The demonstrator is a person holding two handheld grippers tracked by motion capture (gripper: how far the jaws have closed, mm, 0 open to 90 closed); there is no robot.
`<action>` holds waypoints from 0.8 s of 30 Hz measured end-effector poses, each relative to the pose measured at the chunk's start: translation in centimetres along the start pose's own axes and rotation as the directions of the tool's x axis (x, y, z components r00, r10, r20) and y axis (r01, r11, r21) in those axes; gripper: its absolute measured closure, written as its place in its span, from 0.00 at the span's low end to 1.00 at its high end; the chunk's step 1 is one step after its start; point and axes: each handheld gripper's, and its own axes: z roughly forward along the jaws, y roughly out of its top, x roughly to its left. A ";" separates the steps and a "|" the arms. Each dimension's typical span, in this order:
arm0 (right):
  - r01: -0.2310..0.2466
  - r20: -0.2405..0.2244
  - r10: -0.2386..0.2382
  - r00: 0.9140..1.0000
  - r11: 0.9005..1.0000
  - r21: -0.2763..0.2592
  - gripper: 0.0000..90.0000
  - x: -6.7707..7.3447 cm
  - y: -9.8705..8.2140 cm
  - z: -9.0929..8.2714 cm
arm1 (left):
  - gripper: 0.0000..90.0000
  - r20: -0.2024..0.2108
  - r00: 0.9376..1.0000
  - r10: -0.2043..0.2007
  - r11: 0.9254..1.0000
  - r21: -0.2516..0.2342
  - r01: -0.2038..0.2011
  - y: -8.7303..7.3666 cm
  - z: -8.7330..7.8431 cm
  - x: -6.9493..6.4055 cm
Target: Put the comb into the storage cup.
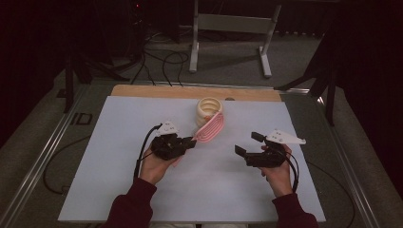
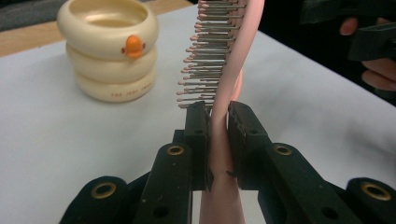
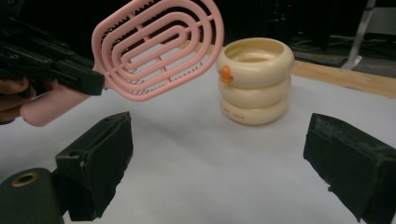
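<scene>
My left gripper (image 2: 217, 135) has its jaws clamped on the handle of the pink hairbrush (image 3: 156, 49), holding it off the white surface (image 1: 142, 190). My right gripper (image 1: 248, 145) hangs nearby, jaws wide apart around nothing. Beyond the brush stands a cream ringed container (image 3: 254, 81), upright.

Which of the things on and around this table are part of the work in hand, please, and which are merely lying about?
In use:
- pink plastic hairbrush with looped openwork head, clamped at its handle by the left claw
- cream ribbed duck-faced holder, beside the brush
- right claw, open and empty

Lying about:
- grey metal stand
- black floor cables
</scene>
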 end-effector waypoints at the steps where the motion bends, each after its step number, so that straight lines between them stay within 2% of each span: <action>1: 0.004 -0.006 -0.004 1.000 1.000 0.003 0.09 0.0 0.2 0.0 | 0.88 0.003 1.000 0.003 1.000 -0.004 -0.003 0.1 -0.1 -0.1; 14: 0.000 -0.076 0.000 0.997 1.000 -0.001 0.09 0.3 2.5 1.0 | 0.88 0.044 0.999 0.026 0.998 -0.050 -0.024 1.1 -1.0 -0.6; 24: -0.031 -0.131 0.028 0.991 0.999 -0.014 0.09 0.4 4.1 1.9 | 0.88 0.067 0.997 0.046 0.995 -0.097 -0.040 1.7 -1.7 -0.8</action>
